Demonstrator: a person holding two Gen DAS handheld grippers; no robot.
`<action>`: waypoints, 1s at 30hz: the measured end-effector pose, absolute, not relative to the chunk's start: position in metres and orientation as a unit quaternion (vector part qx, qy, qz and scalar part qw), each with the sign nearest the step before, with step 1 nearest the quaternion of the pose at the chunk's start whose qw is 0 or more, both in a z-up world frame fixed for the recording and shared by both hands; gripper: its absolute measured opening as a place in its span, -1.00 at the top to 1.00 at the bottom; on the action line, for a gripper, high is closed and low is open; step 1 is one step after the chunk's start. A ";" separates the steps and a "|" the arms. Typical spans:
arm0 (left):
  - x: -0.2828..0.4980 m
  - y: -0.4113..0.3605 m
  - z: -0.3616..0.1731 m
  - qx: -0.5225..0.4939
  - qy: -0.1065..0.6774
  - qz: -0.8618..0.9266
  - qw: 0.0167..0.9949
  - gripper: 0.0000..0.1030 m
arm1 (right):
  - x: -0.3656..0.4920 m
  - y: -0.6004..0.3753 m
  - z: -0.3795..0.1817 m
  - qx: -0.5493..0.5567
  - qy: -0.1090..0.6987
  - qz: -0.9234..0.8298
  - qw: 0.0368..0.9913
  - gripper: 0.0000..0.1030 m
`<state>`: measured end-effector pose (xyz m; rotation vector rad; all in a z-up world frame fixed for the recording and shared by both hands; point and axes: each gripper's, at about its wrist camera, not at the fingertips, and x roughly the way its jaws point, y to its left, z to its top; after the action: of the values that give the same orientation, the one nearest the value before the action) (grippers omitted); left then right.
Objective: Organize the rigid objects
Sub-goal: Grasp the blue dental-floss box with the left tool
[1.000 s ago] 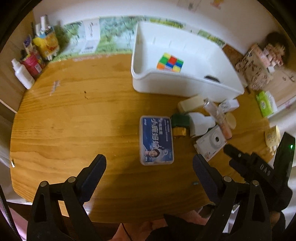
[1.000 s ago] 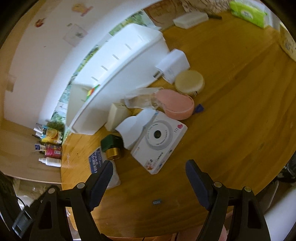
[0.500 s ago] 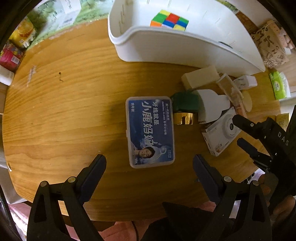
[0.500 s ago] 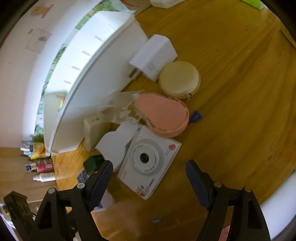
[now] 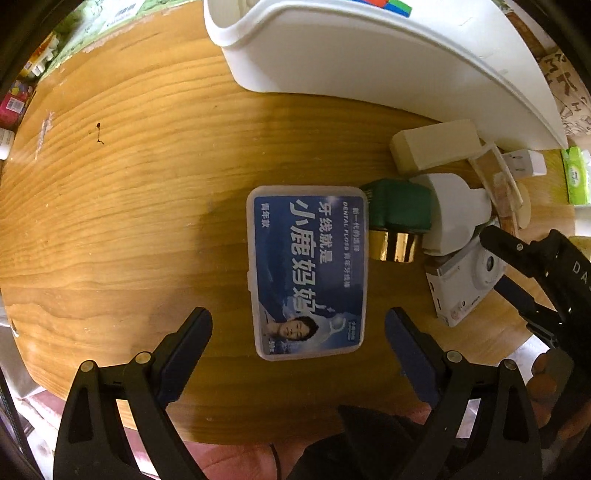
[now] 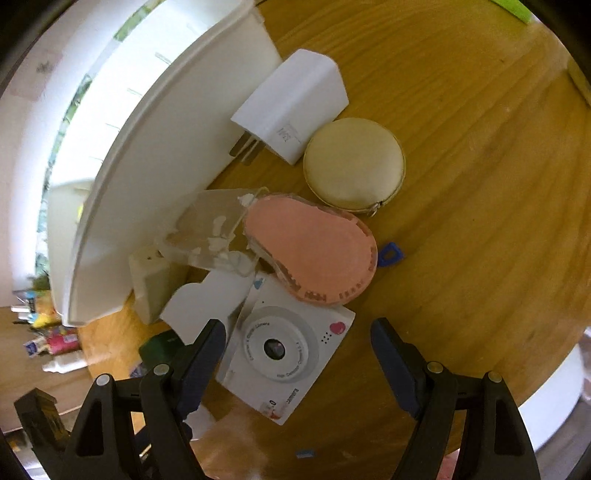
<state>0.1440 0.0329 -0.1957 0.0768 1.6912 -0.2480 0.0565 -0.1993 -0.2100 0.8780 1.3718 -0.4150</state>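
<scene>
A blue-labelled dental floss box (image 5: 306, 269) lies flat on the wooden table (image 5: 129, 184). My left gripper (image 5: 299, 332) hangs open straight above its near end, fingers on either side and clear of it. A white toy camera (image 6: 284, 350) lies lens-up among a clutter of items, and my right gripper (image 6: 299, 350) stands open over it, pads not pressing. The right gripper (image 5: 535, 269) also shows at the right edge of the left wrist view. The white bin (image 5: 369, 55) behind holds a colour cube (image 5: 384, 3).
Beside the camera lie a pink case (image 6: 317, 251), a cream round pouch (image 6: 354, 162), a white charger (image 6: 295, 107), a clear plastic box (image 6: 210, 229) and a green bottle with gold cap (image 5: 399, 218). A small blue piece (image 6: 389, 254) lies loose. The table's near edge is close below both grippers.
Both grippers have sunk toward the table and tipped further down. The floss box now sits between the left fingers, the camera between the right ones. Jaw widths are unchanged.
</scene>
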 end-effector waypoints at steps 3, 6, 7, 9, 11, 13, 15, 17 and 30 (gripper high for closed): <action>0.146 0.035 -0.201 0.034 0.748 -0.110 0.654 -0.84 | 0.063 -0.195 -0.209 0.367 0.623 -0.192 0.663 -0.58; 0.151 0.036 -0.203 0.035 0.750 -0.108 0.651 -0.83 | 0.067 -0.193 -0.209 0.351 0.633 -0.200 0.661 -0.58; 0.152 0.037 -0.204 0.035 0.752 -0.108 0.650 -0.79 | 0.068 -0.193 -0.208 0.348 0.634 -0.202 0.661 -0.58; 0.151 0.029 -0.204 0.033 0.755 -0.104 0.646 -0.71 | 0.071 -0.191 -0.207 0.347 0.633 -0.204 0.661 -0.56; 0.154 0.029 -0.205 0.031 0.759 -0.101 0.643 -0.62 | 0.071 -0.192 -0.206 0.347 0.633 -0.204 0.662 -0.55; 0.157 0.028 -0.209 0.028 0.763 -0.100 0.638 -0.57 | 0.073 -0.191 -0.205 0.346 0.631 -0.205 0.663 -0.49; 0.159 0.023 -0.214 0.023 0.766 -0.104 0.634 -0.49 | 0.077 -0.194 -0.203 0.342 0.630 -0.199 0.668 -0.37; 0.161 0.020 -0.217 0.021 0.770 -0.106 0.629 -0.40 | 0.078 -0.195 -0.203 0.342 0.630 -0.197 0.669 -0.37; 0.168 0.018 -0.217 0.026 0.771 -0.108 0.627 -0.30 | 0.087 -0.201 -0.202 0.343 0.628 -0.183 0.674 -0.28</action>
<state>0.1677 0.0181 -0.2165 0.0601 1.7676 -0.2478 0.0867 -0.2008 -0.2017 0.7724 1.4124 -0.4129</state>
